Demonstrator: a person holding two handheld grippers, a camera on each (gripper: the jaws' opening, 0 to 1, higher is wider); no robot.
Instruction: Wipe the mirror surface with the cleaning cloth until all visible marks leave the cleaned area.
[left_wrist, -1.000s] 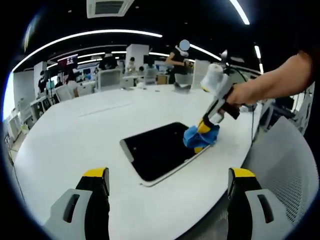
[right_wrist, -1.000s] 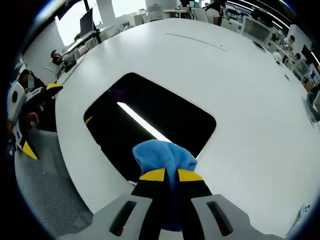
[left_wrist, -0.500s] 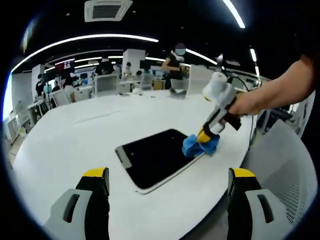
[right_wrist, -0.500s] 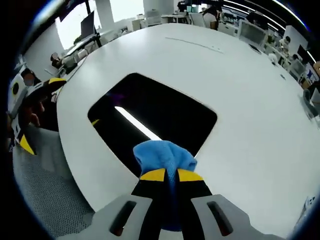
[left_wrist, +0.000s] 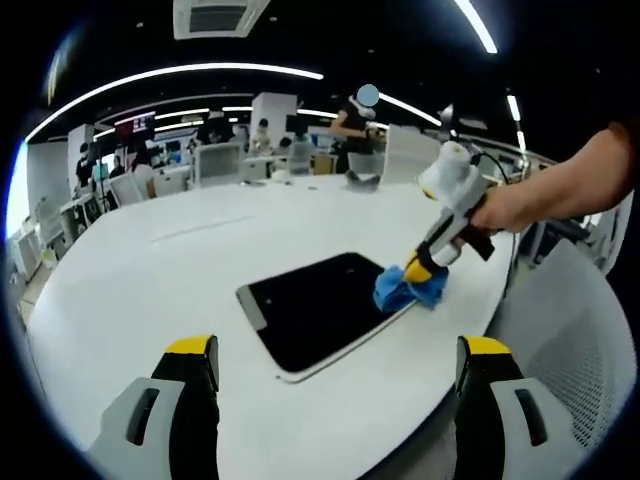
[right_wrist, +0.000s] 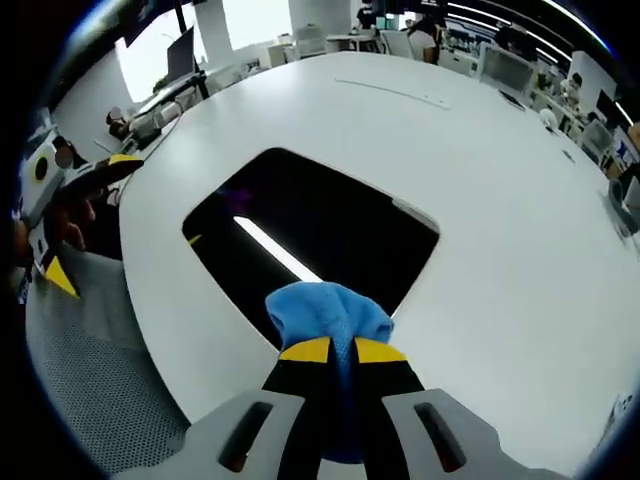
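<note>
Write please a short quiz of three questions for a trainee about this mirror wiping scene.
1. True or false: the right gripper holds the blue cloth between its jaws.
2. Where does the cloth touch the mirror? A. at its middle B. at one edge C. nowhere near it
3. Fill in: the left gripper has its jaws ____ and holds nothing.

Key: 1 true; 2 B; 3 open.

Blue cloth (right_wrist: 325, 310), black mirror (right_wrist: 310, 235)
</note>
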